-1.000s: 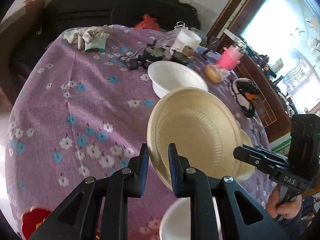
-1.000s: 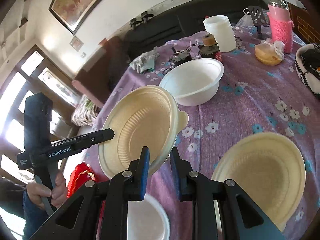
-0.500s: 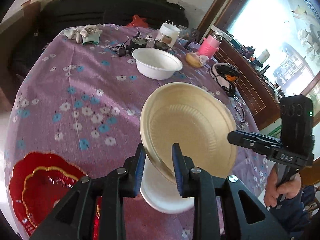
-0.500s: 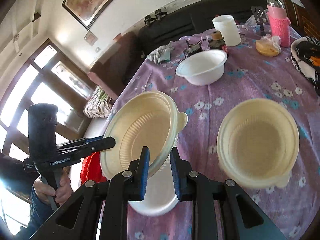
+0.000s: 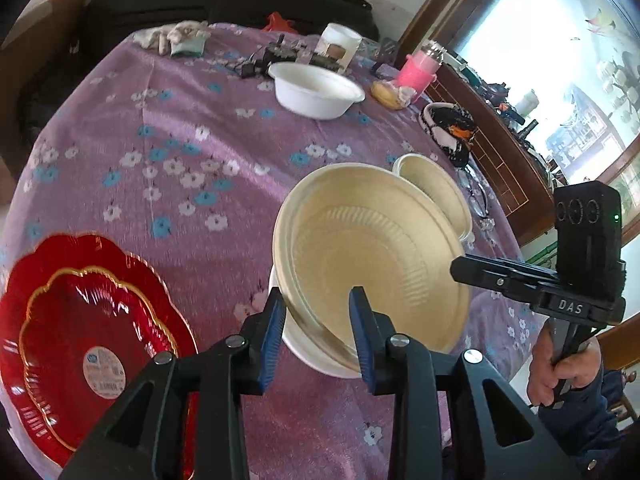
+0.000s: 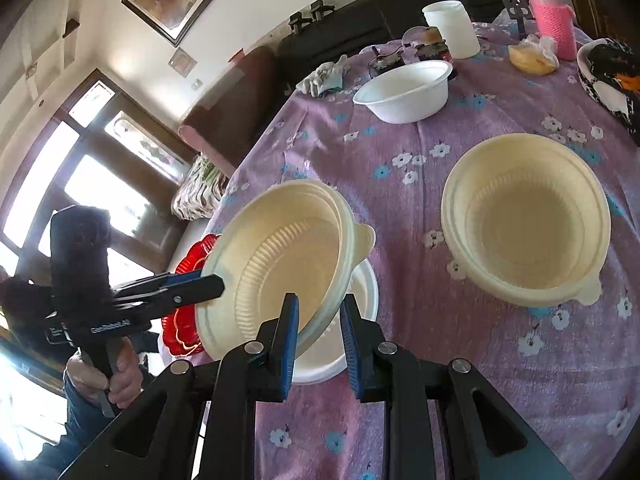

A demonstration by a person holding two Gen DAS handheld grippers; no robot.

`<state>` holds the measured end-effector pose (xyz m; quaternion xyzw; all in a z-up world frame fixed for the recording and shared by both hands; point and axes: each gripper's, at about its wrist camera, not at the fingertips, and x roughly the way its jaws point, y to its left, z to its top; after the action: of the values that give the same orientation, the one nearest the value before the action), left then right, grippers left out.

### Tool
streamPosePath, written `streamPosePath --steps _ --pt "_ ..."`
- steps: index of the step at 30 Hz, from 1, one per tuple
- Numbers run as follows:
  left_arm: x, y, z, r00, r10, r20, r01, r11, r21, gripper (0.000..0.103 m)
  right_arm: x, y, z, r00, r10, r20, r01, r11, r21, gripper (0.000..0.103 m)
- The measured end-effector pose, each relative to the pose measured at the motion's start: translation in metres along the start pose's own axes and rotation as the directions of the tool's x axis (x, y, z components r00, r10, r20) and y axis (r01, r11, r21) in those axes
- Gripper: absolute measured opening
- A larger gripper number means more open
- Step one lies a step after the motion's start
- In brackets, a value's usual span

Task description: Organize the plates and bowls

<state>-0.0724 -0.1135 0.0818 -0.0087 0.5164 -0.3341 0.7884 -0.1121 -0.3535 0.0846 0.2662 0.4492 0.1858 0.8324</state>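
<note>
A cream bowl [image 5: 372,256] [image 6: 280,264] is held tilted in the air between both grippers, just above a white bowl [image 5: 320,356] [image 6: 356,320] on the purple floral tablecloth. My left gripper [image 5: 318,334] [image 6: 200,284] is shut on the cream bowl's near-left rim. My right gripper [image 6: 318,332] [image 5: 472,270] is shut on its opposite rim. A second cream bowl [image 6: 524,216] [image 5: 432,188] sits on the table to the right. Another white bowl [image 5: 316,88] [image 6: 404,90] stands farther back. Red scalloped plates [image 5: 80,328] [image 6: 188,320] lie stacked at the near-left table edge.
At the table's far side are a white cup [image 6: 452,28], a pink bottle [image 6: 554,20], a wrapped bun [image 6: 532,56], small gadgets with cables [image 5: 276,56], gloves [image 5: 176,38] and a black-and-white dish [image 5: 450,126]. A dark sofa [image 5: 200,0] stands behind.
Both grippers have drawn the cream bowl back toward the near table edge, over the white bowl. The red plates have come into full view at the left.
</note>
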Motion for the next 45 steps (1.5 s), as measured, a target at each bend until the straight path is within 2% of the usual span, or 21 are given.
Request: streamPosePath --steps 17,19,20,22,27,32,35,40,45 --pt "0.021 0.009 -0.015 0.999 -0.01 -0.037 0.009 1.0 -0.019 0.03 0.02 -0.009 -0.017 0.999 -0.031 -0.043 0.032 0.999 0.023 0.025" --pt "0.02 0.008 -0.015 0.999 -0.003 -0.034 0.003 1.0 -0.015 0.034 0.02 -0.008 -0.018 0.998 -0.041 -0.045 0.041 0.999 0.011 0.025" --pt "0.018 0.007 -0.015 0.999 -0.003 -0.032 0.002 1.0 -0.017 0.037 0.02 -0.007 -0.018 0.998 -0.041 -0.048 0.042 0.999 0.01 0.026" --pt "0.01 0.006 -0.015 1.0 -0.001 -0.02 0.0 1.0 -0.015 0.045 0.014 -0.006 -0.018 0.998 -0.042 -0.041 0.042 0.999 0.007 0.039" --pt "-0.019 0.004 -0.009 1.0 0.009 0.03 -0.009 1.0 -0.001 0.046 -0.019 -0.012 -0.013 0.999 -0.04 0.017 0.04 0.999 0.005 0.042" --pt "-0.047 -0.001 0.025 0.994 0.042 0.097 -0.042 0.999 -0.007 0.05 -0.055 -0.026 0.012 0.992 -0.079 0.097 0.076 0.997 0.032 0.042" --pt "-0.049 -0.008 0.057 0.988 0.111 0.107 -0.113 0.994 0.008 0.055 -0.065 -0.028 0.033 0.989 -0.102 0.11 0.1 0.995 0.028 0.042" --pt "-0.029 -0.01 0.118 0.98 0.18 0.085 -0.182 0.983 0.006 0.056 -0.059 -0.04 0.082 0.985 -0.144 0.092 0.139 0.988 0.061 0.042" --pt "0.005 0.005 0.164 0.98 0.194 0.049 -0.191 0.98 -0.046 0.056 -0.034 -0.058 0.126 0.981 -0.18 0.068 0.173 0.981 0.091 0.042"
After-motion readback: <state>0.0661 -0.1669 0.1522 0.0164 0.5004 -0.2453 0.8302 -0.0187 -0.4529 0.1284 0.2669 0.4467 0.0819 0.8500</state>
